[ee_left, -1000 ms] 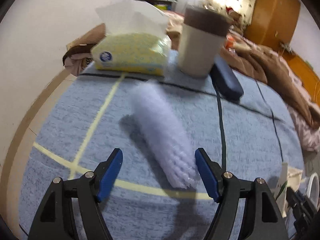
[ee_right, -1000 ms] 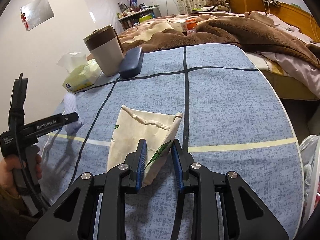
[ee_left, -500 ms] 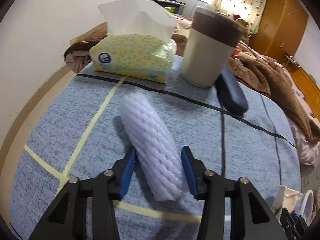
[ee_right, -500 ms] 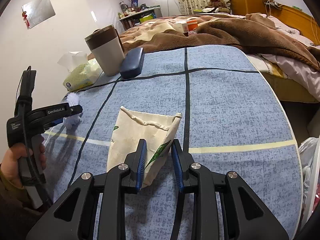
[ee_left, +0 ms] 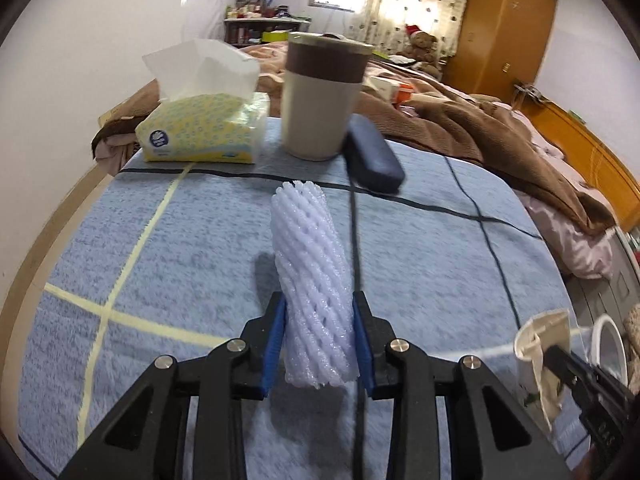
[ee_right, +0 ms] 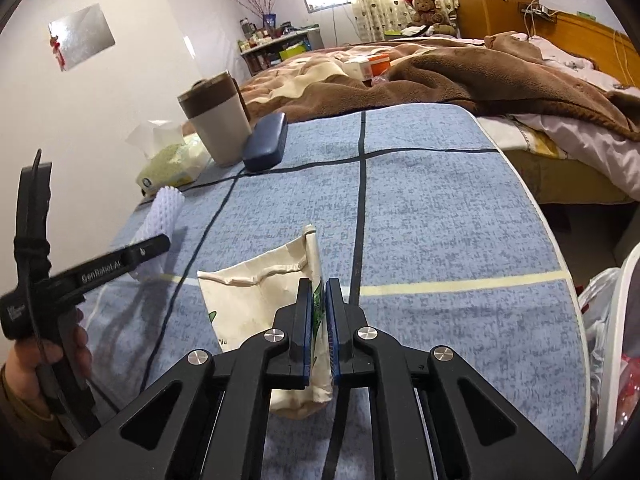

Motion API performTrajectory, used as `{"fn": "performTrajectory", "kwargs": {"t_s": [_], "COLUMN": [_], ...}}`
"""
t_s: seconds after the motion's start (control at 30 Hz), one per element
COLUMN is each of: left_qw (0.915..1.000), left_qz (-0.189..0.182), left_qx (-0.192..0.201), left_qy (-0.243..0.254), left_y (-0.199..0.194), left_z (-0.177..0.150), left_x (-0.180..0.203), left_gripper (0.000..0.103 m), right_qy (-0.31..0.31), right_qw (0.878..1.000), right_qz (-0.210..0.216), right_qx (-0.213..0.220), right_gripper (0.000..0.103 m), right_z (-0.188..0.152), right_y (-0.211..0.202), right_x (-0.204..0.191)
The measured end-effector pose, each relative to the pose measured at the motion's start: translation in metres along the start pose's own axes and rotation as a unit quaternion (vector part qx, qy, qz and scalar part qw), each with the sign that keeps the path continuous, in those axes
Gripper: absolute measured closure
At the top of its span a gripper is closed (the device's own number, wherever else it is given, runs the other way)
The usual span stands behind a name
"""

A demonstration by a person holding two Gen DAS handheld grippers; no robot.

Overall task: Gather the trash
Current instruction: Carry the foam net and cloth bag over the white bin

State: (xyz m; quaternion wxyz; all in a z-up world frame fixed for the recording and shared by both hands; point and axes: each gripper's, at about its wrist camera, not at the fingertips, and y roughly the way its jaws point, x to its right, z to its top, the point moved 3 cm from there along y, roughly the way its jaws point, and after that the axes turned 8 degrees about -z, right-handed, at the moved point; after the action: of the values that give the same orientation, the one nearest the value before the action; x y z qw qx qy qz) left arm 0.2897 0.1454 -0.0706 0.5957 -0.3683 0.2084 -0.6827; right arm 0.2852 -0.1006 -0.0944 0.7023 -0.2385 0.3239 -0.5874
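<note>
I am seeing a white foam net tube (ee_left: 314, 288) pointing away over the blue table, and a cream cloth bag (ee_right: 256, 300) standing open beside it.

You're working in a home bedroom: a bed (ee_right: 500, 68) is lying at twelve o'clock, a wardrobe (ee_left: 504, 28) standing at one, a teddy bear (ee_right: 426, 6) sitting beyond.

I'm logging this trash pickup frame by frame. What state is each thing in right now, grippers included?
Left gripper: shut on the white foam mesh sleeve, lifted and tilted.
Right gripper: shut on the cream cloth drawstring bag, mouth open.
Beige tumbler with brown band: upright, lid on.
Yellow tissue pack: open, a tissue sticking out.
Dark blue glasses case: closed, lying flat.
</note>
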Motion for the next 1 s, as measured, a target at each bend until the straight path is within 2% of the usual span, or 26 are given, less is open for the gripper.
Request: {"fn": "performTrajectory", "kwargs": {"t_s": [0.17,0.47,0.77,1.0], "left_qw": [0.9998,0.9961,0.9885,0.9790], "left_qz": [-0.013,-0.048,-0.091,-0.129], "left_qx": [0.002,0.016,0.028,0.034], "left_qy": [0.016,0.072,0.118,0.154], "left_y": [-0.014,-0.044,-0.069,-0.082], "left_z": [-0.012,-0.028,-0.044,-0.057], "left_x": [0.019,0.072,0.130,0.178], "left_gripper": [0.069,0.069,0.069,0.069], "right_qy": [0.007,0.026,0.051,0.077], "right_qw": [1.000,0.999,0.995,0.989], "right_qz": [-0.001,-0.024,-0.052,-0.082], "right_qx": [0.007,0.040,0.071,0.091], "right_gripper": [0.096,0.096,0.096,0.096], "right_z": [-0.001,-0.001,-0.005,-0.014], "right_y": [-0.013,-0.047,-0.087,-0.115], "right_x": [0.008,0.031,0.066,0.101]}}
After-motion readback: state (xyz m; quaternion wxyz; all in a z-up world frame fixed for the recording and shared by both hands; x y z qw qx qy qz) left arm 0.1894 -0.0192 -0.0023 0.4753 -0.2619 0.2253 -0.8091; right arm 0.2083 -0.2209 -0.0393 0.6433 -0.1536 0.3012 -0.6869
